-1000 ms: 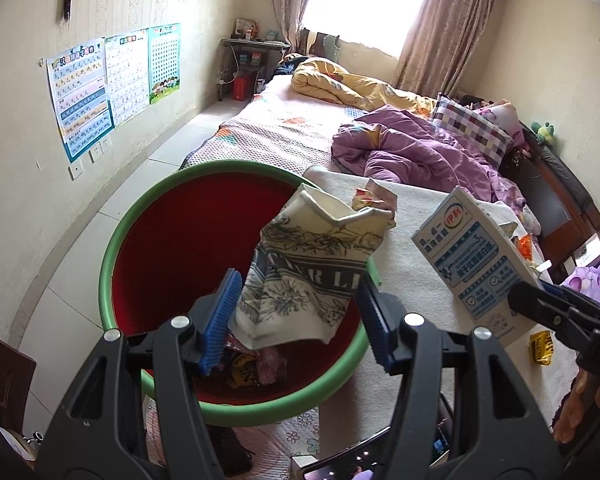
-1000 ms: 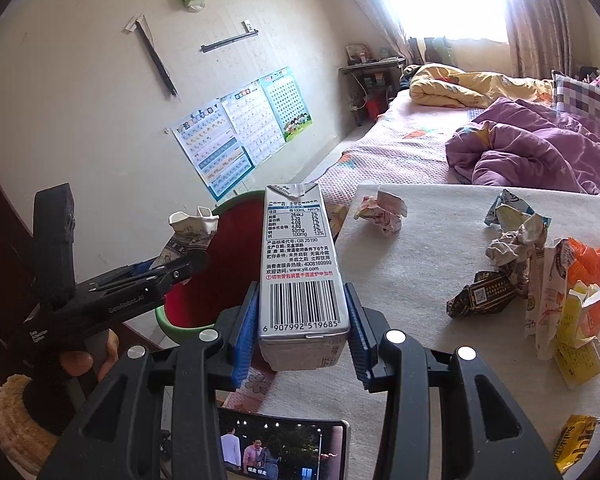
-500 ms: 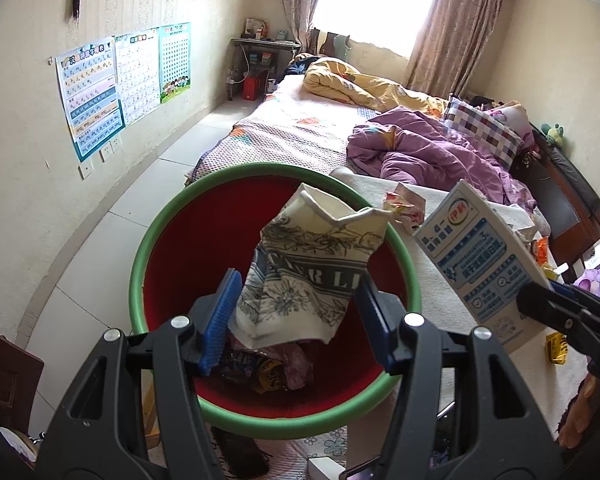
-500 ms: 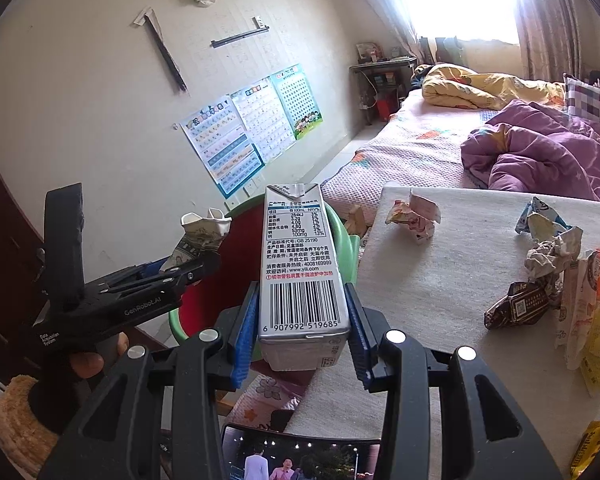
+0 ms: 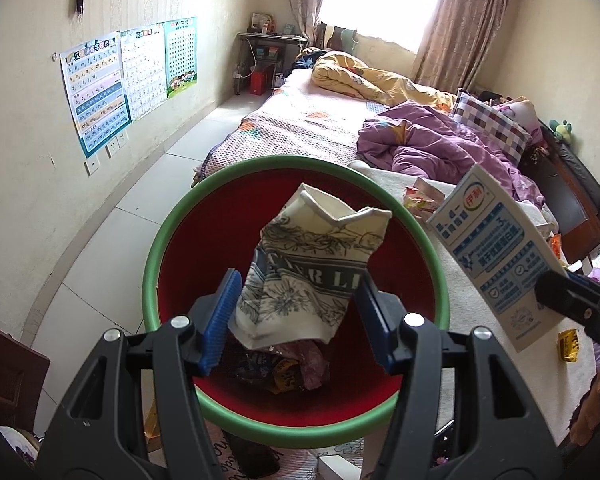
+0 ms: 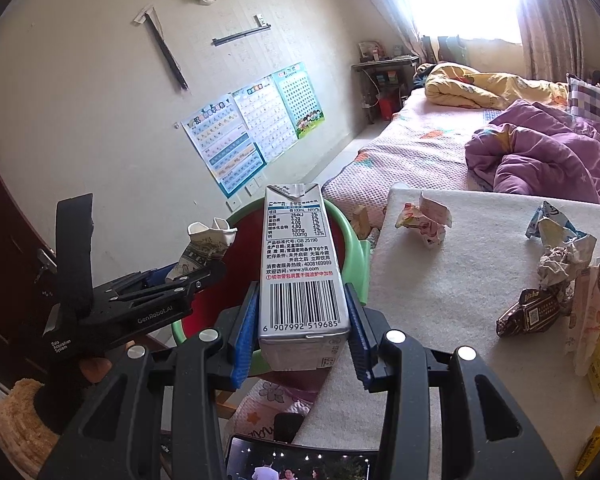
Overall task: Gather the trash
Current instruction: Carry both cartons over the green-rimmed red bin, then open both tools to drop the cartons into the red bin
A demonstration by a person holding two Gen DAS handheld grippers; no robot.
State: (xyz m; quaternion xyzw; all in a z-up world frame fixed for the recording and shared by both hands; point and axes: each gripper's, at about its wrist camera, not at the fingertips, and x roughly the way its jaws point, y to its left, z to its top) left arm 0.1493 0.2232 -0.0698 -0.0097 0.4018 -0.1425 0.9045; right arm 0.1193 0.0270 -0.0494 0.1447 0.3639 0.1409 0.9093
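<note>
Trash already lying in the red bin (image 5: 204, 248) shows only from your left wrist camera, which looks straight down into it past the crushed paper cup (image 5: 304, 276); wrappers sit at the bin's bottom under the cup. Your right wrist camera gives the side of that bin (image 6: 348, 240) instead, and the white tabletop (image 6: 440, 280) beside it, with a crumpled wrapper (image 6: 424, 220) nearest the bin and a heap of wrappers (image 6: 560, 280) farther from it. Your left gripper (image 5: 300, 316) is partly spread, both blue pads pressing the cup's lower sides, so the cup hangs above the bin's mouth, inside its green rim. Your right gripper (image 6: 302, 328) is clamped on the base of a milk carton (image 6: 300, 264), which stands upright between the pads; from the left view the carton (image 5: 496, 260) leans just outside the bin's rim, over the table edge. The table edge runs just beside the bin. Open tiled floor (image 5: 140, 216) lies beyond the bin toward the wall, and a bed (image 5: 300, 120) stands behind it.
</note>
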